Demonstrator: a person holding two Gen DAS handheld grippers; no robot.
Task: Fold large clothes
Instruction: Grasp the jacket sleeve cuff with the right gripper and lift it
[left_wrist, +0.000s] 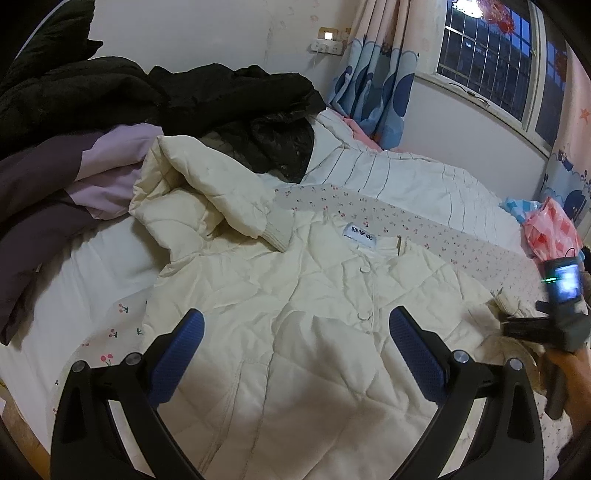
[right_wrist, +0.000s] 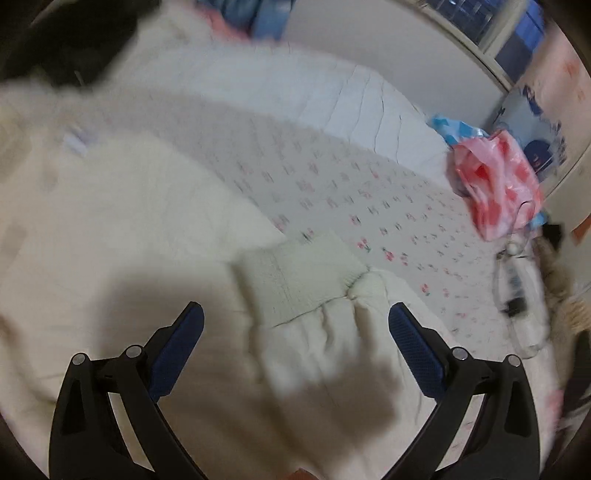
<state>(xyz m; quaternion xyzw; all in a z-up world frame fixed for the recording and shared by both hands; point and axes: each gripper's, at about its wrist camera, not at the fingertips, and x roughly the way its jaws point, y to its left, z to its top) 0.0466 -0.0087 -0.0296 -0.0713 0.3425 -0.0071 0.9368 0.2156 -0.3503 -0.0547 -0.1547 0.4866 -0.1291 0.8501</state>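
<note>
cream quilted jacket (left_wrist: 295, 295) lies flat, front up, on the cherry-print bed sheet (left_wrist: 424, 229), label at the collar facing the far side. one sleeve (left_wrist: 207, 199) is folded in across the chest, its ribbed cuff landing near the collar. left gripper (left_wrist: 295, 350) hovers over the jacket's middle, near the button line, jaws spread wide, nothing between the blue pads (left_wrist: 181, 354). right gripper (right_wrist: 295, 350) hovers over the other sleeve (right_wrist: 332, 332), jaws also wide and empty; that sleeve's ribbed cuff (right_wrist: 295, 277) sits just ahead of the fingers, resting at the jacket's edge by the sheet. right view is motion-blurred, so fine contact can't be judged. pile of dark clothes (left_wrist: 110, 92) and a purple garment (left_wrist: 107, 170) at the far left of the bed, striped white bedding (left_wrist: 388, 173) behind, pink plastic bag (right_wrist: 495, 184) at the far right.
</note>
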